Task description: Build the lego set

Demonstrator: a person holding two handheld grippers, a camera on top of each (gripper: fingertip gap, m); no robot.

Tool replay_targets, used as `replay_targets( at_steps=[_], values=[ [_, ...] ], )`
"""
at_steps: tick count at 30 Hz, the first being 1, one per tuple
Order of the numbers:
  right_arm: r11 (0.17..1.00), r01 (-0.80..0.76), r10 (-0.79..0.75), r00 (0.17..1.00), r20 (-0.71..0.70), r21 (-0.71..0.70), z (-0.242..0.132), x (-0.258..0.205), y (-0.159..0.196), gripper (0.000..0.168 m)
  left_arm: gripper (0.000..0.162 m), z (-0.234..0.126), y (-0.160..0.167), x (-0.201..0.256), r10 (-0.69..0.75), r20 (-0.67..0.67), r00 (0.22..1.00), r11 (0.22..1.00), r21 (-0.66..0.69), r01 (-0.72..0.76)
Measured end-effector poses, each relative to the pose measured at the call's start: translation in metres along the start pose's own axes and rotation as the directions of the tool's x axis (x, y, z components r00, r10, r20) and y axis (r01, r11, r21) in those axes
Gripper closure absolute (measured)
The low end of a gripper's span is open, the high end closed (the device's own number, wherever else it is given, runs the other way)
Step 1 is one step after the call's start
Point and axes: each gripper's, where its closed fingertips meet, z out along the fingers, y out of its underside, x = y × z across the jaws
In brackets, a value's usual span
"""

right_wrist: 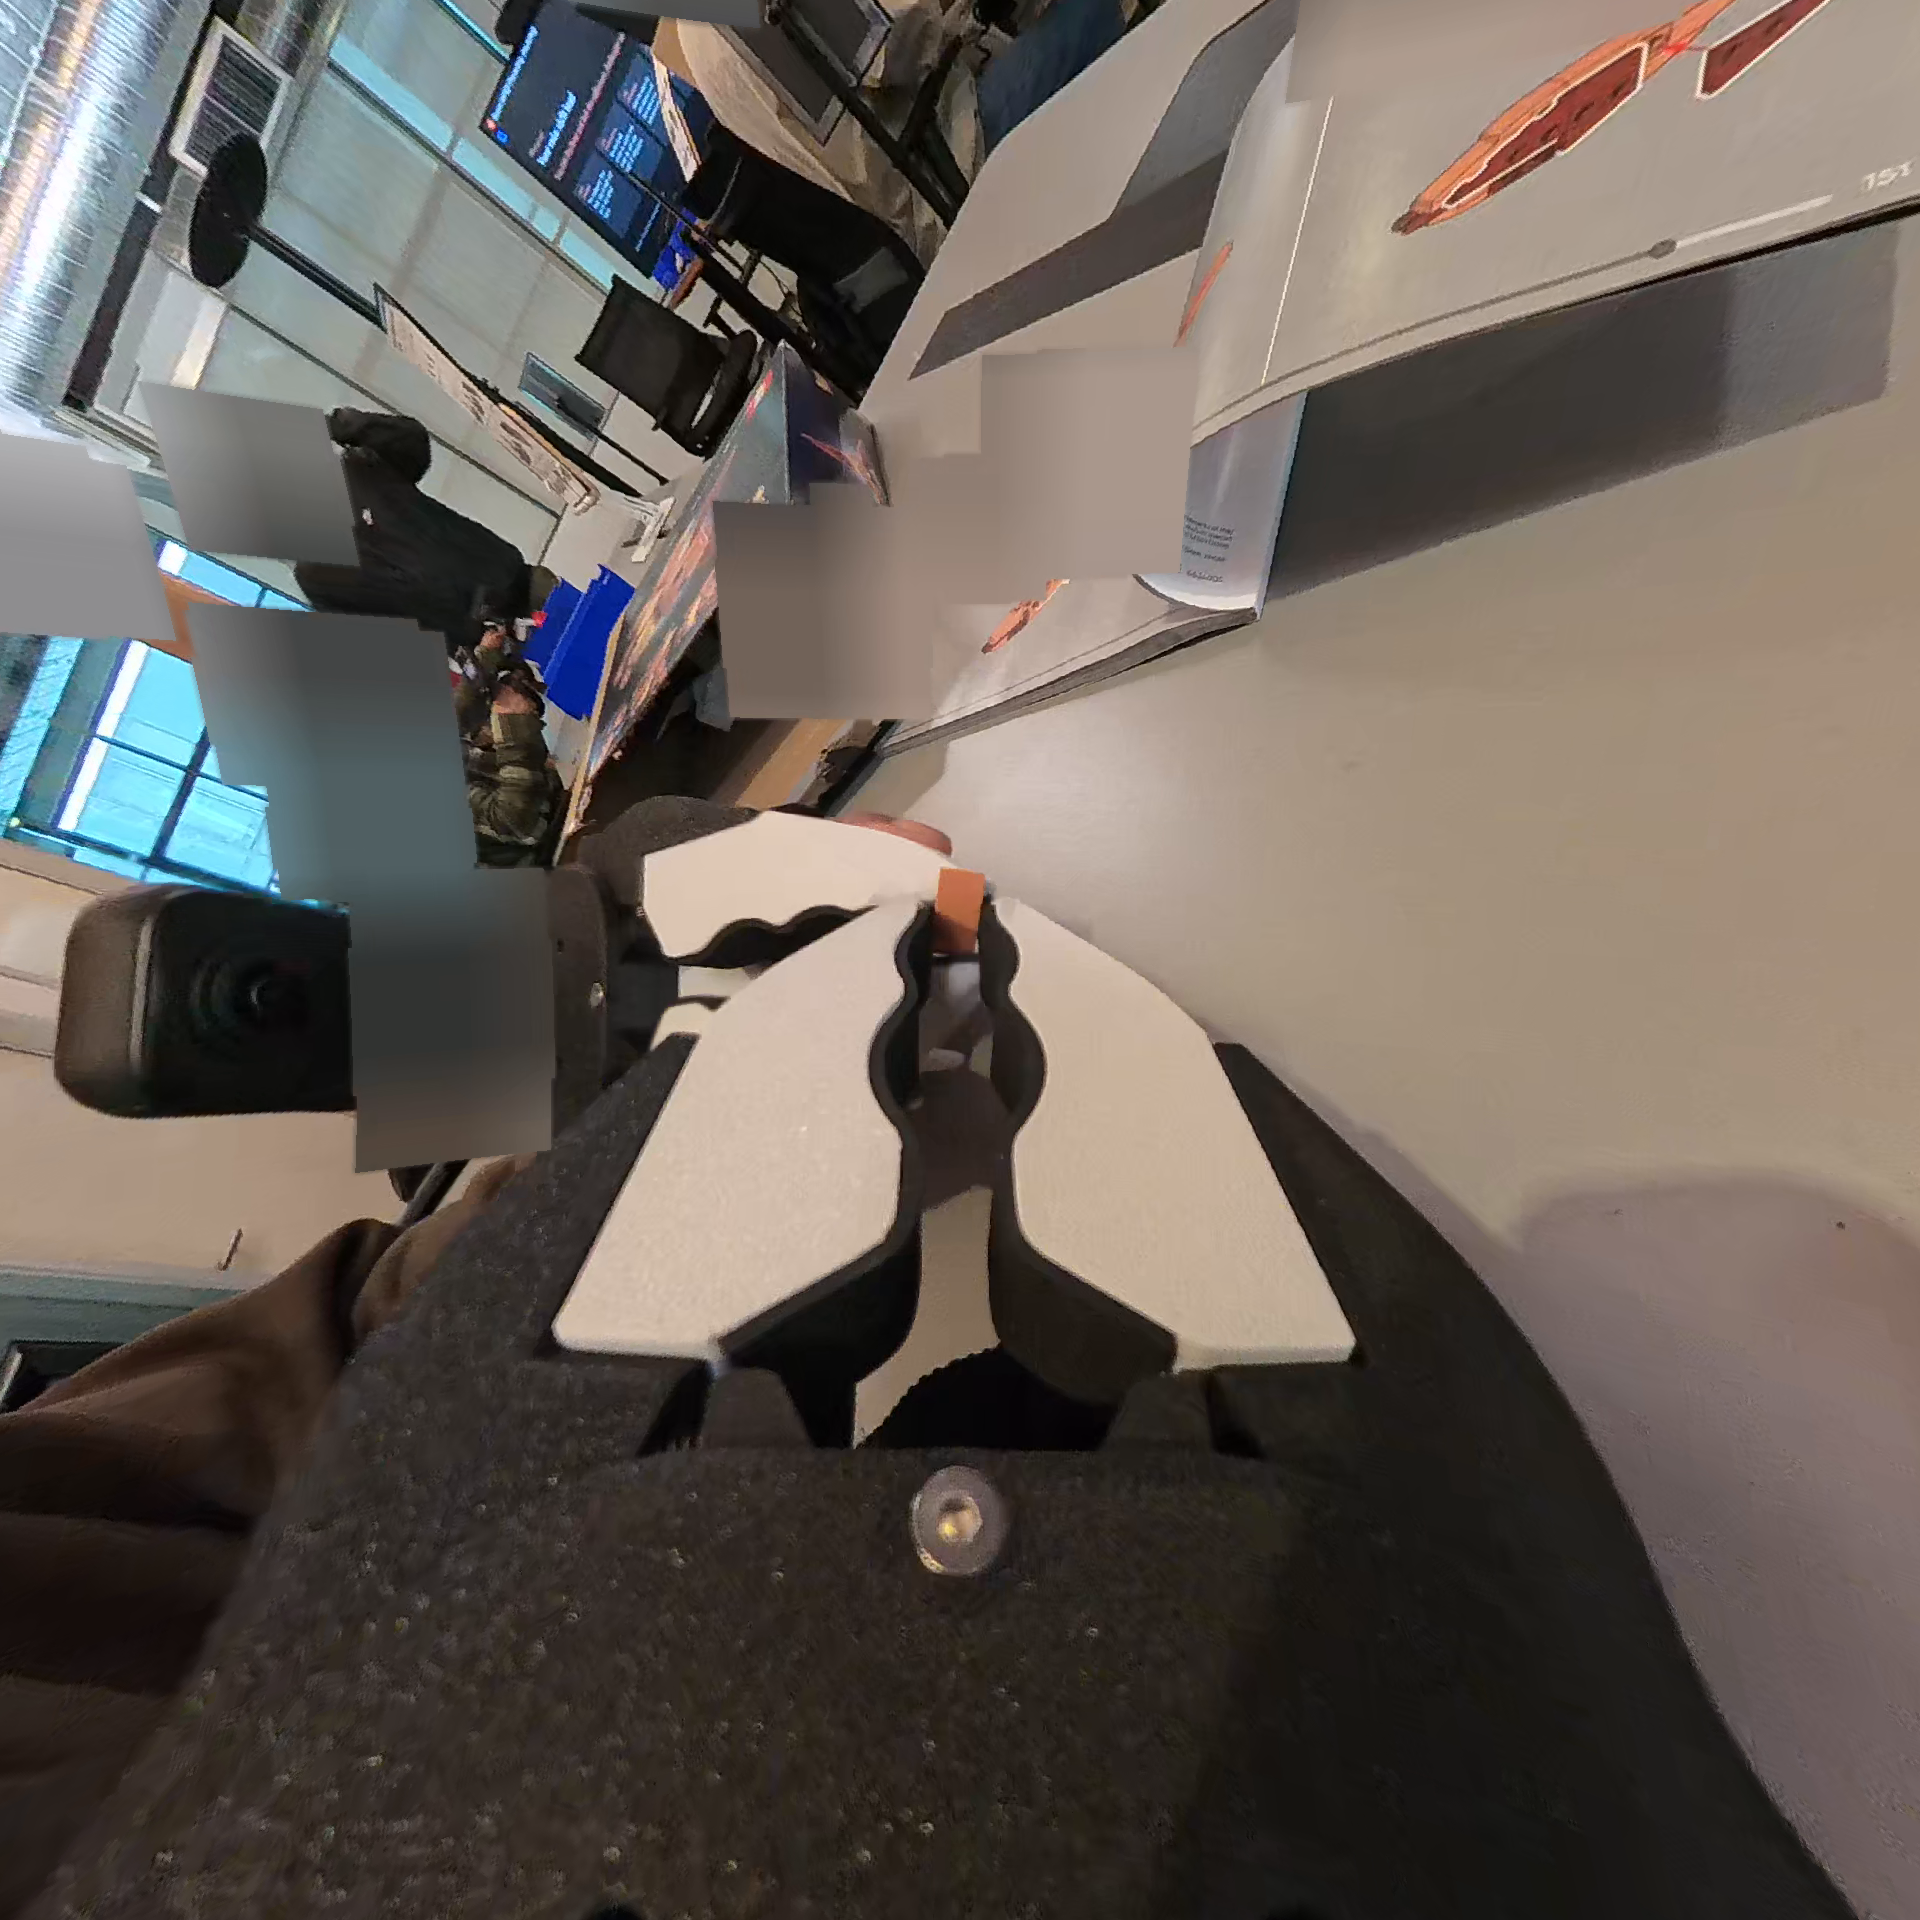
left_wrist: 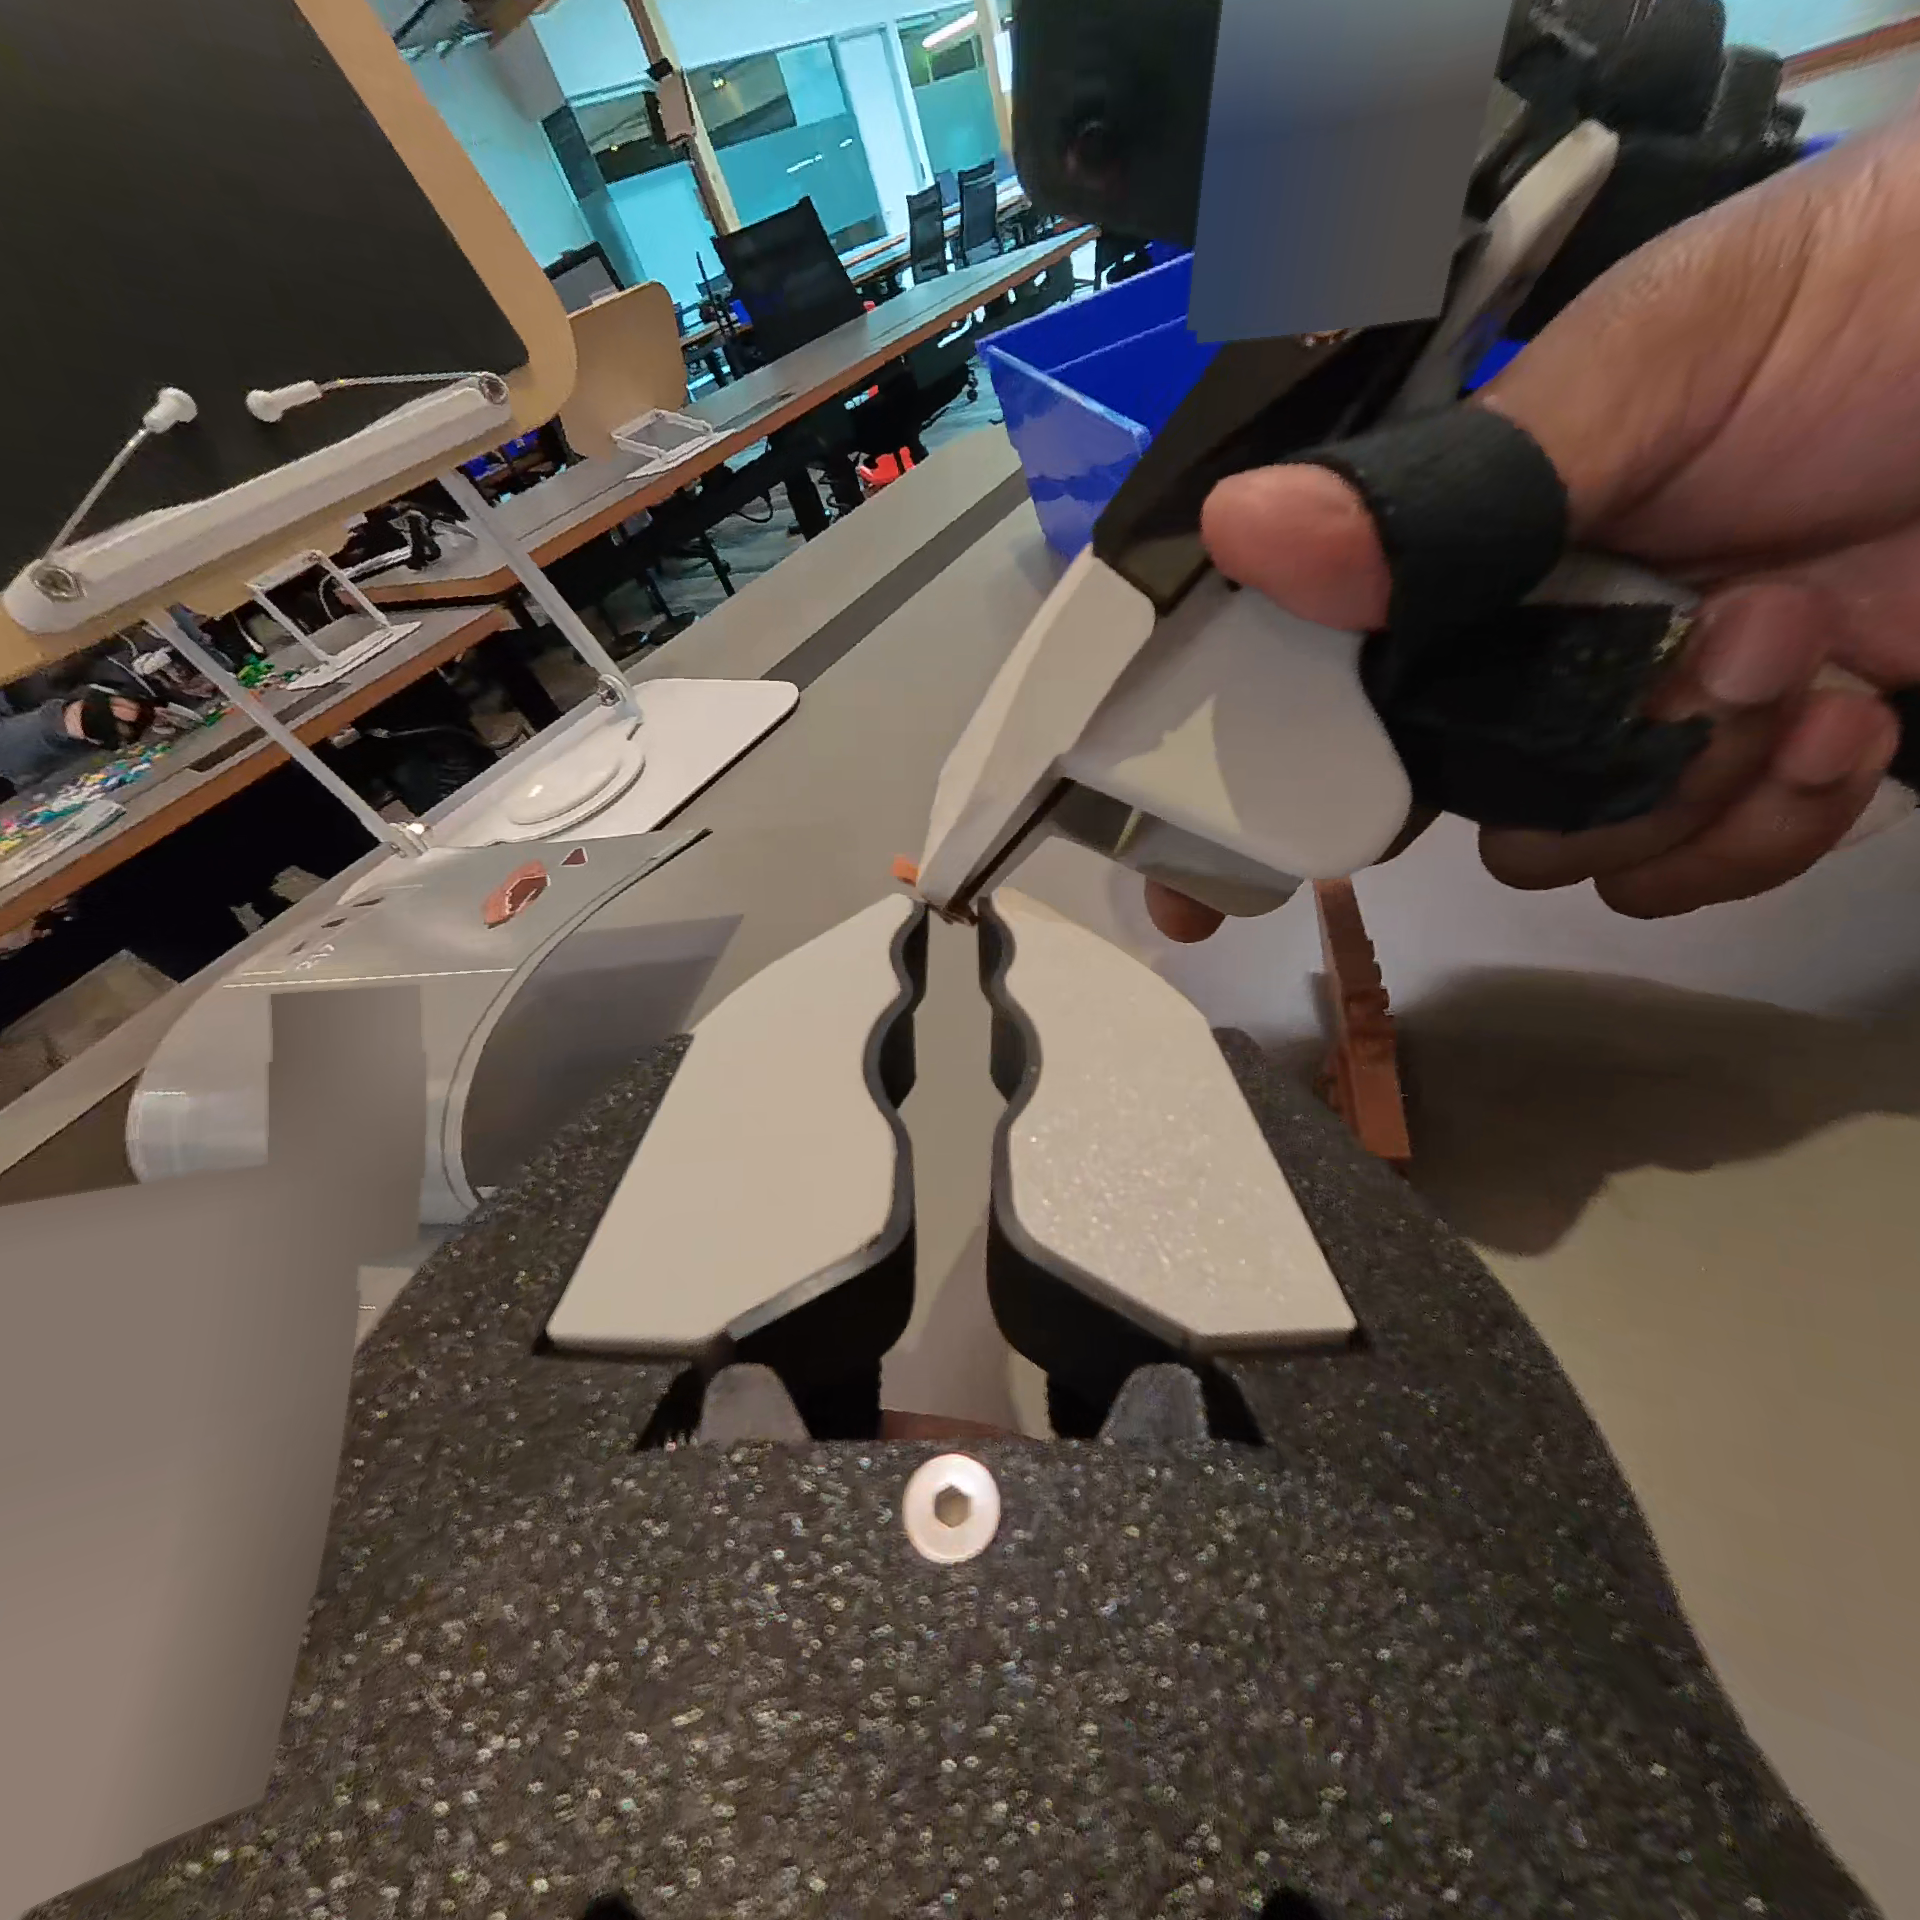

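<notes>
In the left wrist view my left gripper (left_wrist: 950,916) has its fingers nearly together, tips closed on a tiny brown-orange lego piece (left_wrist: 958,915). My right gripper (left_wrist: 940,896) comes down from the upper right in a gloved hand and meets those tips, with a small orange piece (left_wrist: 906,870) sticking out of its own tips. In the right wrist view my right gripper (right_wrist: 956,920) is shut on the small orange piece (right_wrist: 958,909), and the left gripper's white fingers (right_wrist: 790,883) touch it from the left. A long red-brown lego assembly (left_wrist: 1361,1039) lies on the table to the right.
The open instruction booklet (left_wrist: 457,935) lies left of the grippers and also shows in the right wrist view (right_wrist: 1558,260). A blue bin (left_wrist: 1081,416) stands behind. A white stand (left_wrist: 623,727) with a dark screen is at the back left. The grey table (right_wrist: 1558,935) spreads around. My two grippers' fingertips are within a few centimetres of each other.
</notes>
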Motion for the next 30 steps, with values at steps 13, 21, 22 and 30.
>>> replay_targets(
  at_steps=[13,21,22,30],
  values=[
    [0.999,0.031,-0.031,0.999,0.014,0.013,0.002,-0.001,-0.002,0.147,0.16,-0.005,0.002,-0.004,-0.201,-0.051,0.978,0.979,-0.018,0.201],
    [0.872,0.488,-0.489,0.872,-0.02,-0.031,-0.022,-0.013,-0.02,0.136,0.16,-0.015,0.001,0.015,-0.599,-0.328,0.73,0.797,-0.156,0.584],
    [0.801,0.595,-0.599,0.799,-0.051,-0.067,-0.027,-0.011,-0.02,0.136,0.16,-0.017,-0.002,0.019,-0.643,-0.374,0.668,0.757,-0.178,0.629],
    [0.189,0.964,-0.97,0.213,0.12,-0.184,-0.05,-0.016,0.024,0.137,0.16,-0.035,-0.023,0.053,-0.749,-0.569,0.339,0.599,-0.361,0.715]
  ],
)
